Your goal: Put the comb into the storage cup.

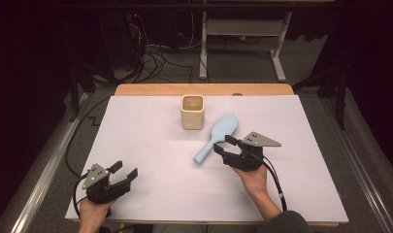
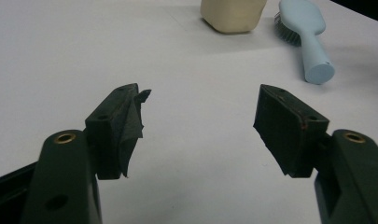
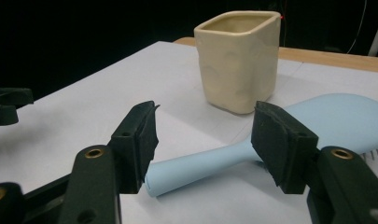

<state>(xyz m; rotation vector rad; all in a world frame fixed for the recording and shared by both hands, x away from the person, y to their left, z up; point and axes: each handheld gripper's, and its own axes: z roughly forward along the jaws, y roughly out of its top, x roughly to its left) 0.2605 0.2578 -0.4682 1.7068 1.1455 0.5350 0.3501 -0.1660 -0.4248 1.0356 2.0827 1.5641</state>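
Note:
A light blue hairbrush (image 1: 216, 138) lies bristles down on the white sheet, its handle pointing toward the near left. Just behind it stands a cream square cup (image 1: 192, 111), upright and empty-looking. My right gripper (image 1: 223, 145) is at the handle's middle. In the right gripper view its jaws (image 3: 205, 135) stand apart on either side of the handle (image 3: 196, 170), and the pads are not pressing it. My left gripper (image 1: 125, 170) rests near the front left corner, open with nothing between its jaws (image 2: 200, 126). The brush (image 2: 308, 37) and cup (image 2: 231, 14) lie far ahead of it.
A white sheet (image 1: 150, 145) covers the wooden table (image 1: 204, 90), whose bare edge shows at the back. Cables and a desk frame (image 1: 242, 43) sit on the dark floor beyond. Metal rails run along both table sides.

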